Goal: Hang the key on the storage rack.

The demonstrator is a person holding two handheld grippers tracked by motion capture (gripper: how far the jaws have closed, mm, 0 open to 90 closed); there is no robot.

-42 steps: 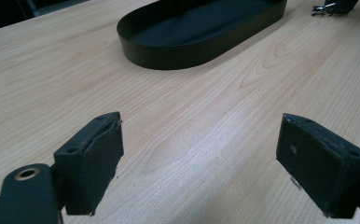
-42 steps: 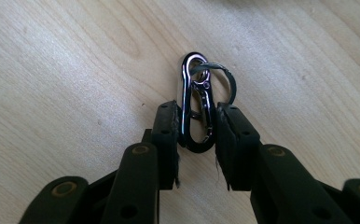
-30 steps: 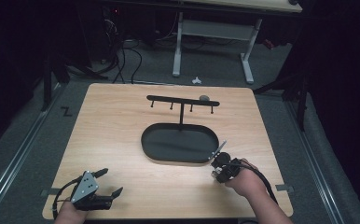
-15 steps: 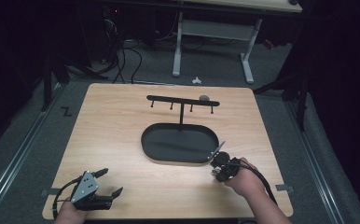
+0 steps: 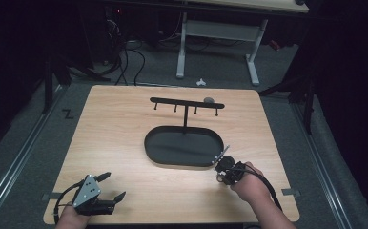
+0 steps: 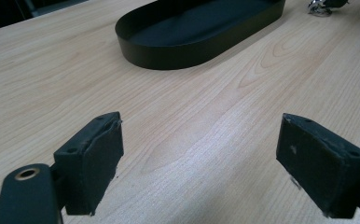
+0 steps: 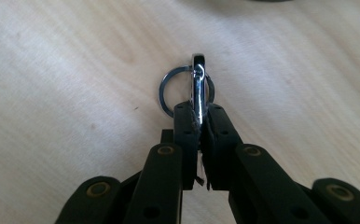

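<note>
A silver snap clip with a key ring (image 7: pixel 198 79) stands on edge, with my right gripper (image 7: pixel 198 119) shut on its lower end just above the wood. From above, that gripper (image 5: pixel 219 163) sits by the right end of a black oval tray (image 5: pixel 182 165), the clip (image 5: pixel 223 153) pointing toward the rim. Behind the tray rises a black rack (image 5: pixel 187 102) with several small hooks. My left gripper (image 5: pixel 115 185) rests at the table's front left, open and holding nothing. Its own view has the jaws of the left gripper (image 6: pixel 199 154) wide apart over bare wood, the tray (image 6: pixel 178 56) farther off.
A small grey object (image 5: pixel 209 100) lies at the rack's right end. The wooden table (image 5: pixel 115 138) has bare wood left of the tray. Beyond its far edge are a desk frame (image 5: pixel 218 33), cables and dark floor.
</note>
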